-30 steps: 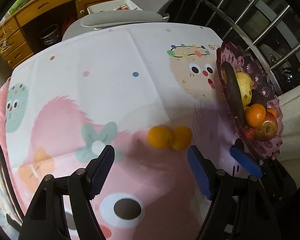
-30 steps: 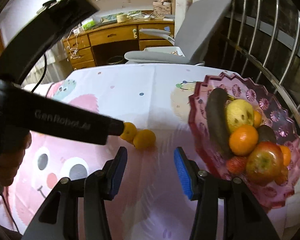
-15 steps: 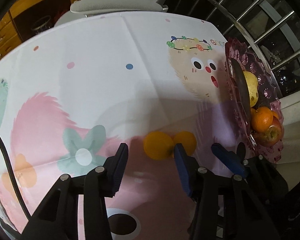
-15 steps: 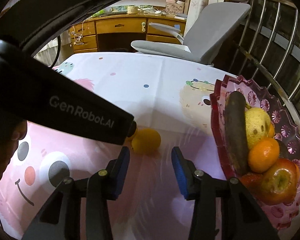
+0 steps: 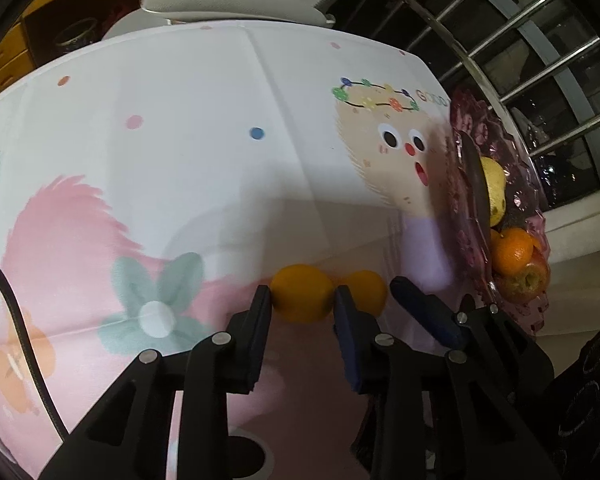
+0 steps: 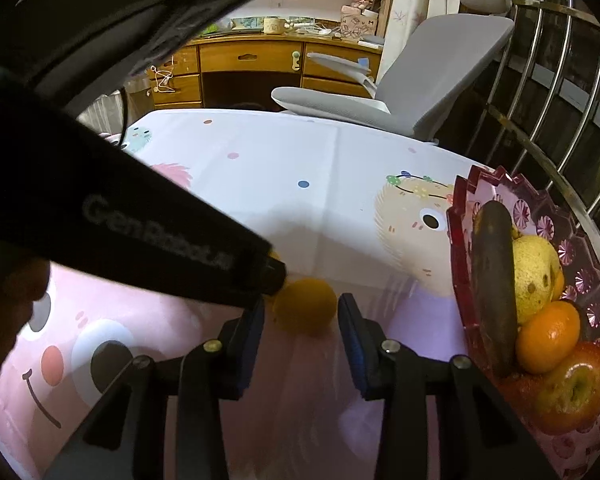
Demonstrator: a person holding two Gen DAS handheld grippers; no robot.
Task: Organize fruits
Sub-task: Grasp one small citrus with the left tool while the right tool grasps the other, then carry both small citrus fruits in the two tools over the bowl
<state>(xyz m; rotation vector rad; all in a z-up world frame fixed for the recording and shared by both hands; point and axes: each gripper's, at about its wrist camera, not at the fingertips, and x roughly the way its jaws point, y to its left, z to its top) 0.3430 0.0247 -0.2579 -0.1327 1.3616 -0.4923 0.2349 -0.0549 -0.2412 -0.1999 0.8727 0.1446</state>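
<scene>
Your left gripper (image 5: 302,306) has its two blue pads pressed against either side of one small orange (image 5: 302,293) resting on the table (image 5: 204,128), so it is clamped on that fruit; the second orange (image 5: 365,289) lies just to its right, touching or nearly touching the first, with the right-hand pad between them. Your right gripper (image 6: 302,312) has its jaws parted around that second orange (image 6: 305,306); the pads flank it with a little gap on each side, so it is not yet gripped. The pink glass bowl (image 6: 460,216) sits at the table's right edge, well apart from both oranges; it holds a dark banana (image 6: 494,284), a yellow pear (image 6: 534,276), a mandarin (image 6: 548,338) and a red apple (image 6: 572,392).
</scene>
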